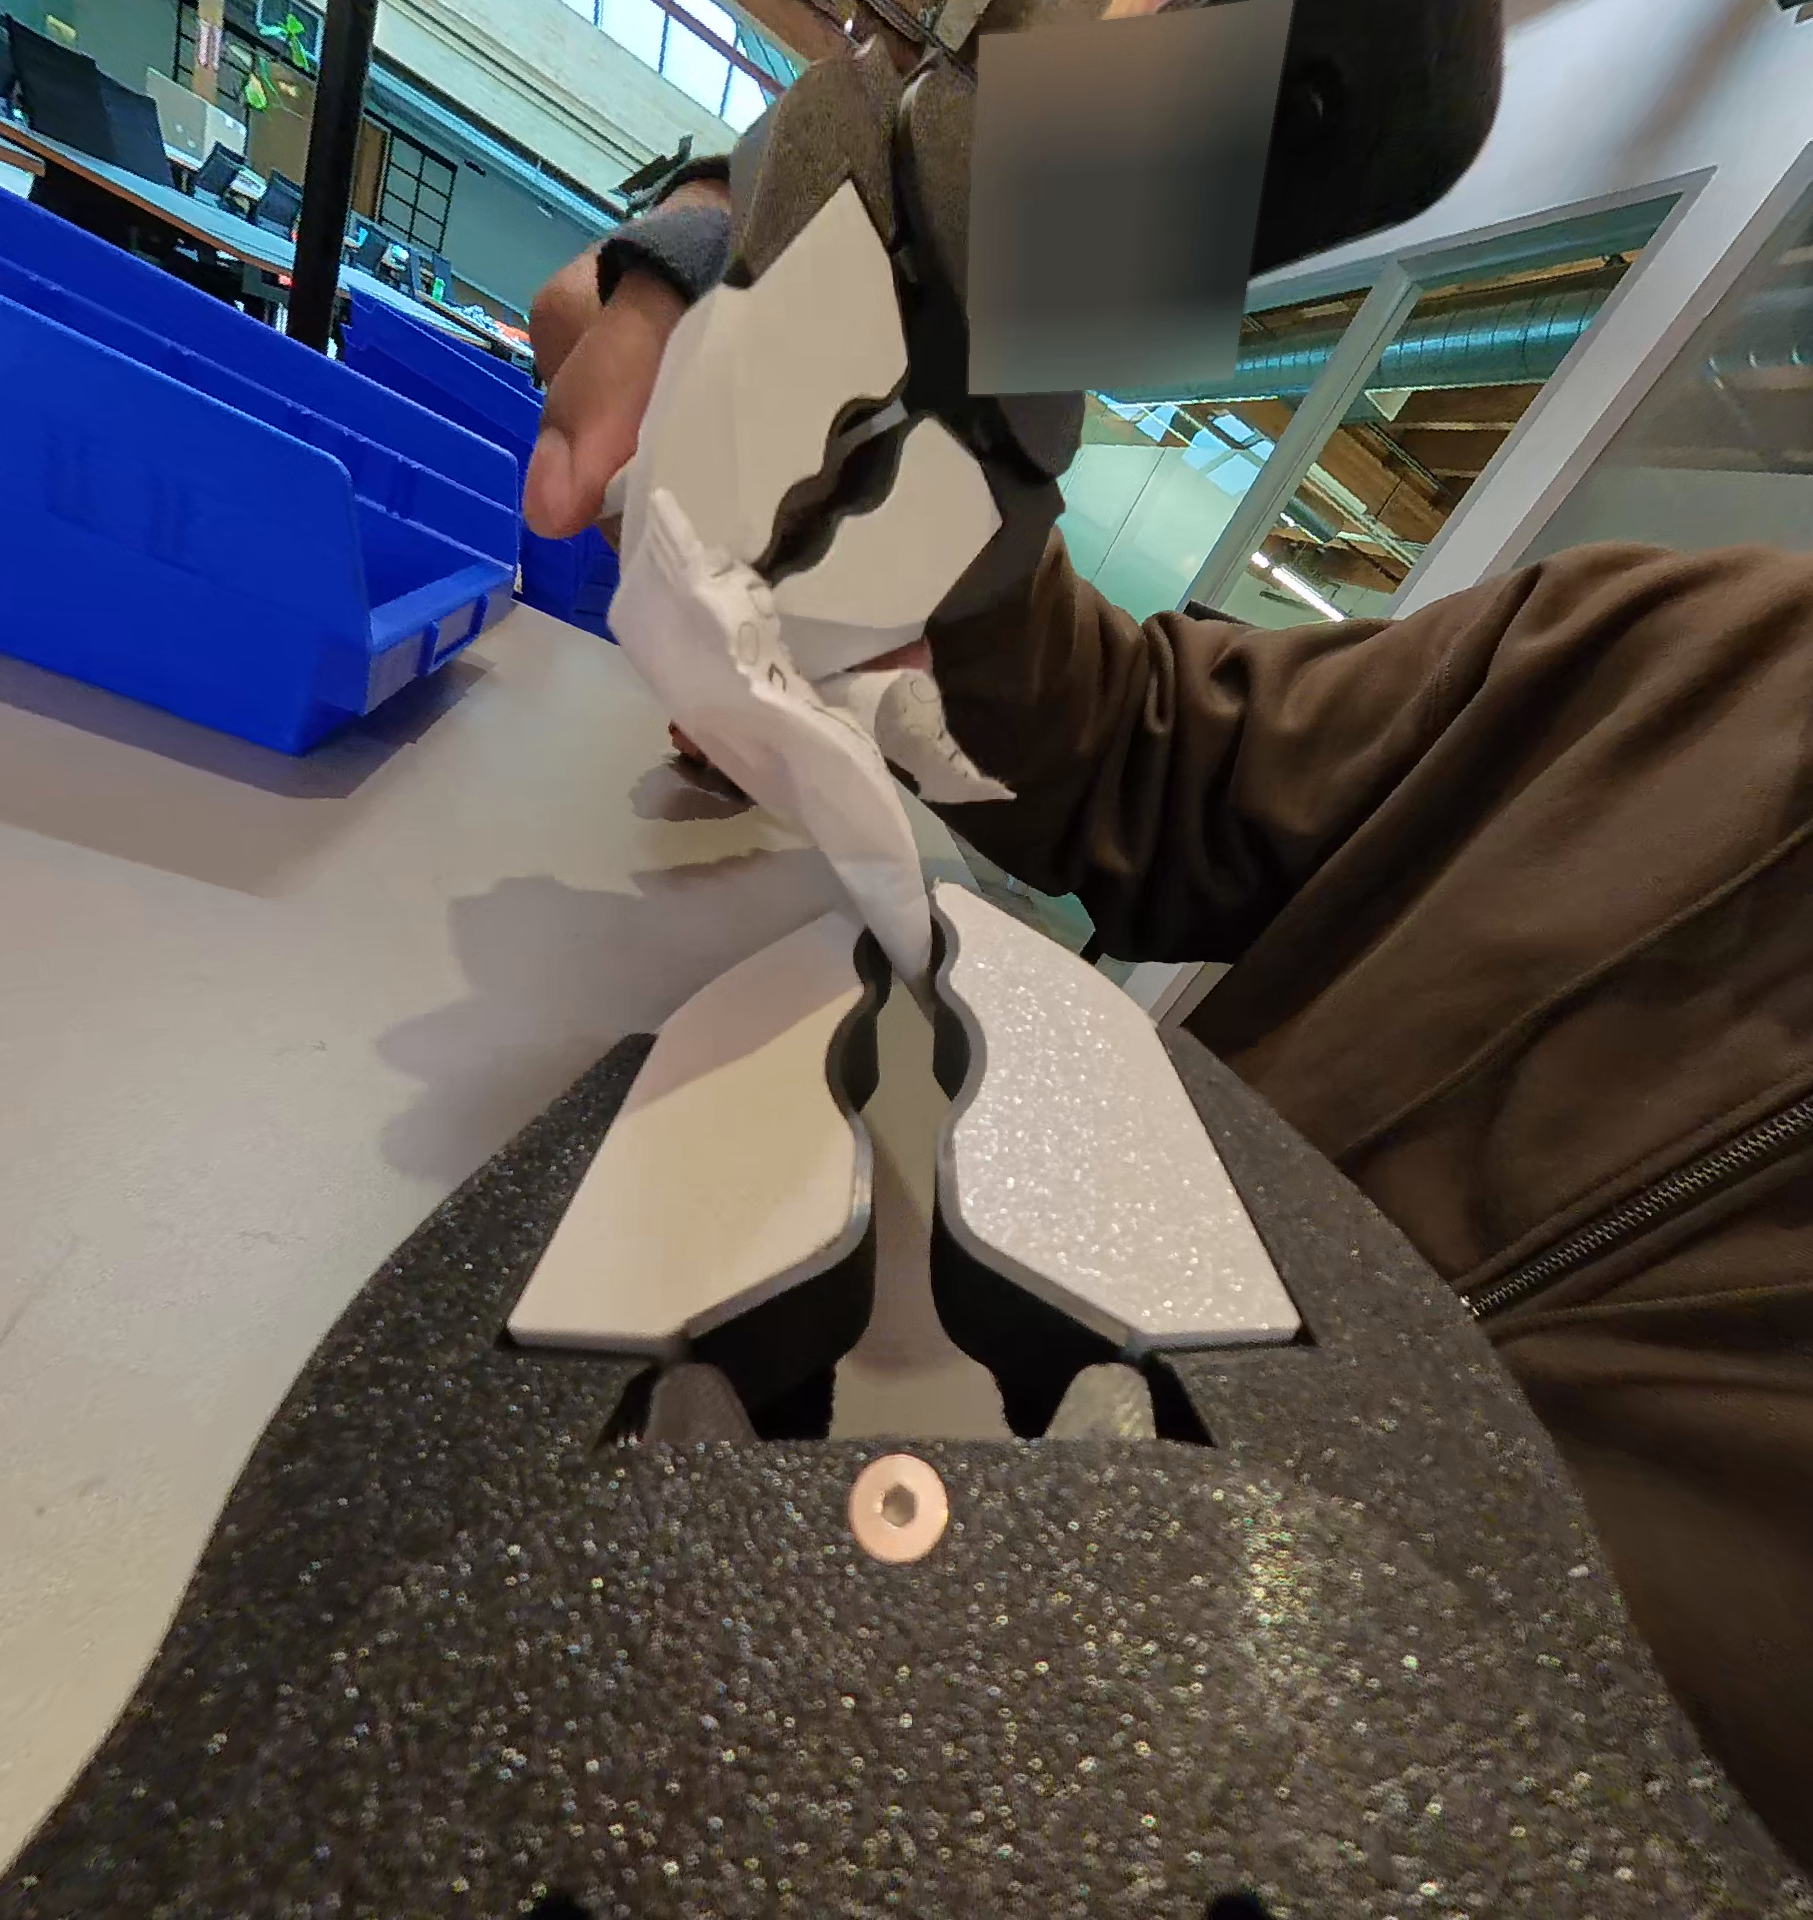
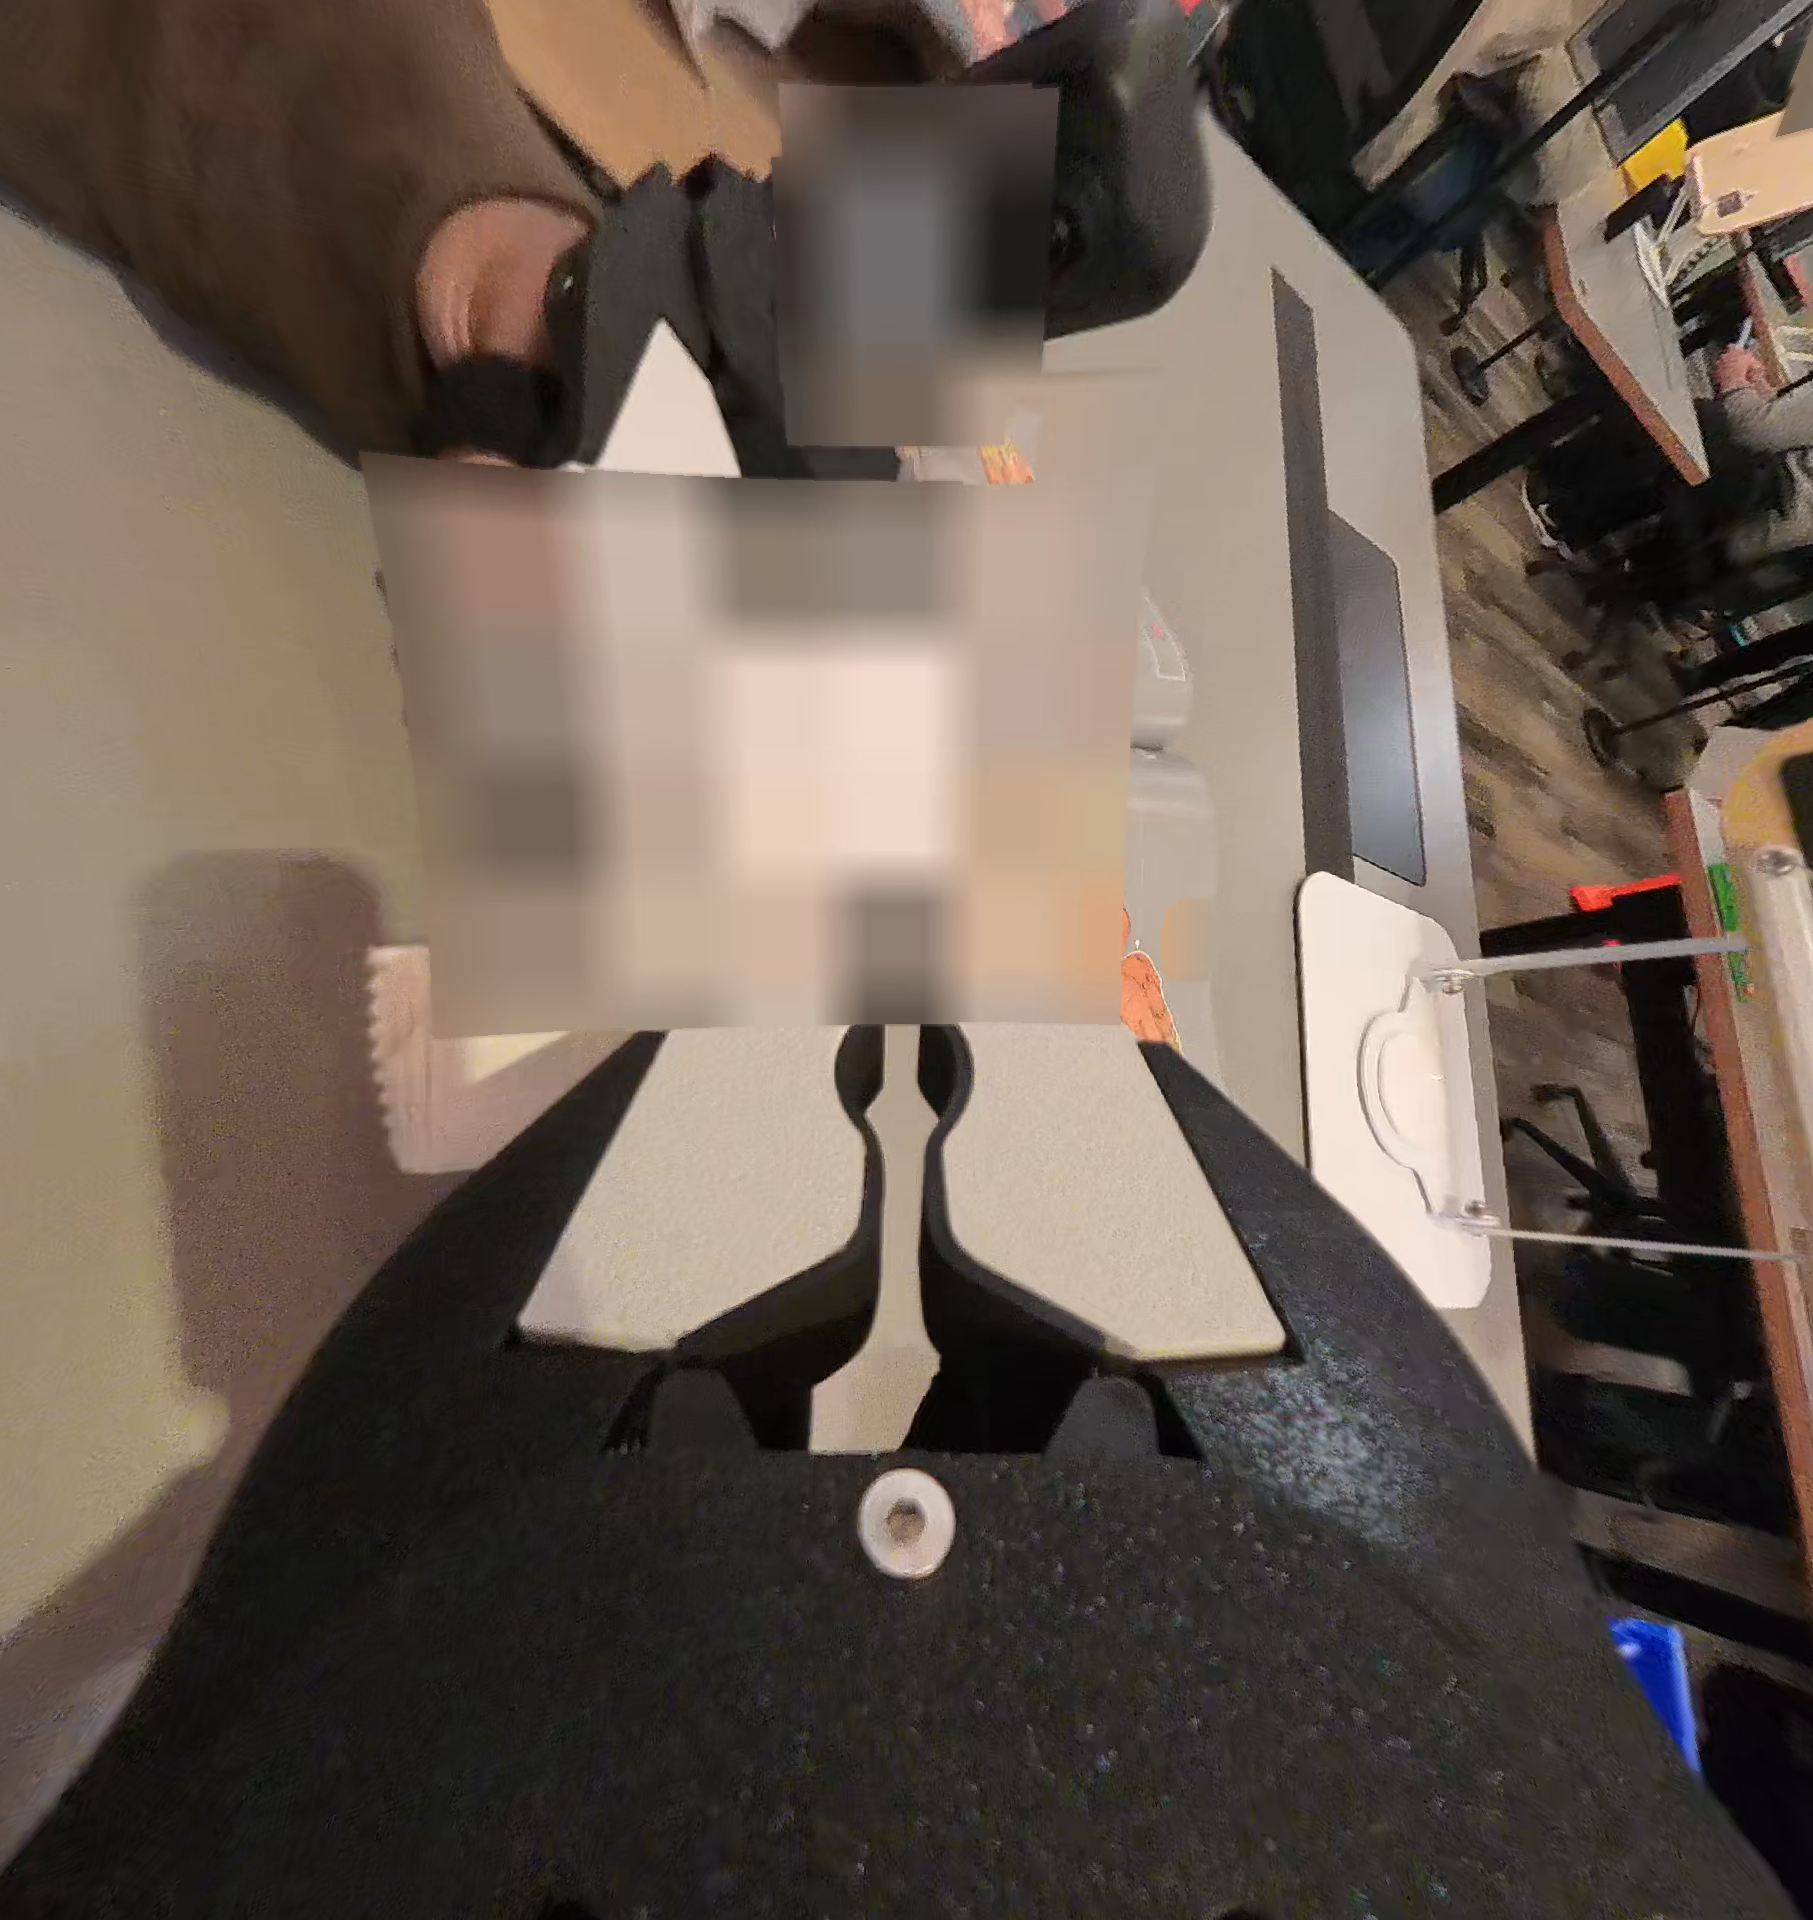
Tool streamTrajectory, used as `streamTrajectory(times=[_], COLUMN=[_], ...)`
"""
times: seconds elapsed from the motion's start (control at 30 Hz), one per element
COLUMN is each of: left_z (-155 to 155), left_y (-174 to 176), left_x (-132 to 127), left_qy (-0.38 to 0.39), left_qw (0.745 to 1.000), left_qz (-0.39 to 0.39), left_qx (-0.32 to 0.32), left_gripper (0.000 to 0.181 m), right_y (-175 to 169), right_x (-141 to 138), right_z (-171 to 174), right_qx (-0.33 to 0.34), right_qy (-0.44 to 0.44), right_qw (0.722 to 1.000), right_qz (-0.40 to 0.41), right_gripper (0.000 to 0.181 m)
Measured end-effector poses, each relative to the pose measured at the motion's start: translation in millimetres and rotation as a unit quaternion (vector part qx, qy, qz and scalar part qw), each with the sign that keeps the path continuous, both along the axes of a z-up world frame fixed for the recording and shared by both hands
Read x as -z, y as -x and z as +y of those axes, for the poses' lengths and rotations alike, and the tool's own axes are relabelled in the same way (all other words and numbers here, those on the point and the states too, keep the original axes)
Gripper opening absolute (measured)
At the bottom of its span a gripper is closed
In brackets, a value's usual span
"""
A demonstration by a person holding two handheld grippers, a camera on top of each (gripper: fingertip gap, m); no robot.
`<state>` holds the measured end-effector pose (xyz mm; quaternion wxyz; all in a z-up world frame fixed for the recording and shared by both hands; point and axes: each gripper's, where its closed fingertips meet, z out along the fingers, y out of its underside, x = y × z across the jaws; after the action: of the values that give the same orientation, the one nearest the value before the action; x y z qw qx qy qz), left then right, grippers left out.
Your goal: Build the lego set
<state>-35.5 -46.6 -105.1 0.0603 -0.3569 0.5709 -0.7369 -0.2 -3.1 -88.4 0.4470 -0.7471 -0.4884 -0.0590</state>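
Note:
A white paper bag (image 1: 777, 707), crumpled and stretched, hangs above the grey table (image 1: 206, 1039) between my two grippers. My left gripper (image 1: 907, 935) is shut on the bag's lower corner. My right gripper (image 1: 767, 566) is shut on its upper part, tilted down toward the left one. In the right wrist view my right gripper (image 2: 902, 1039) has its jaws nearly together, and its tips and most of the bag are behind a mosaic patch. Only the bag's serrated edge (image 2: 403, 1049) shows there, along with a white pad (image 2: 663, 405) of the left gripper beyond the patch.
Blue plastic bins (image 1: 206, 540) stand at the far left of the table. The person's brown sleeve (image 1: 1401, 831) fills the right side. A white plate with a clear bracket (image 2: 1390, 1081) and a dark mat (image 2: 1349, 675) lie near the table's edge. The left gripper's tips are roughly 6 cm from the right gripper's.

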Motion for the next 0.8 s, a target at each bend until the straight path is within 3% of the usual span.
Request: streamTrajectory(times=[0.3, 0.53, 0.7, 0.8], left_z=[2, 7, 6, 6], left_y=[-1, -3, -4, -3], left_x=[0, -3, 0, -1], left_qy=[-0.005, 0.006, -0.007, -0.022], left_qw=[1.000, 1.000, 1.000, 0.999], left_qz=[-0.004, -0.007, -0.006, -0.017], left_qx=[-0.010, -0.021, -0.026, -0.031], left_gripper=[0.005, 0.005, 0.005, 0.006], right_y=[11, 17, 7, 11], right_x=[0, -12, 0, 0], right_z=[-7, -3, 3, 2], right_qx=[-0.005, 0.002, 0.053, 0.072], right_qy=[0.076, 0.079, 0.086, 0.125], right_qw=[0.995, 0.970, 0.980, 0.969], right_qz=[0.068, 0.229, 0.174, 0.200], right_gripper=[0.000, 0.000, 0.000, 0.000])
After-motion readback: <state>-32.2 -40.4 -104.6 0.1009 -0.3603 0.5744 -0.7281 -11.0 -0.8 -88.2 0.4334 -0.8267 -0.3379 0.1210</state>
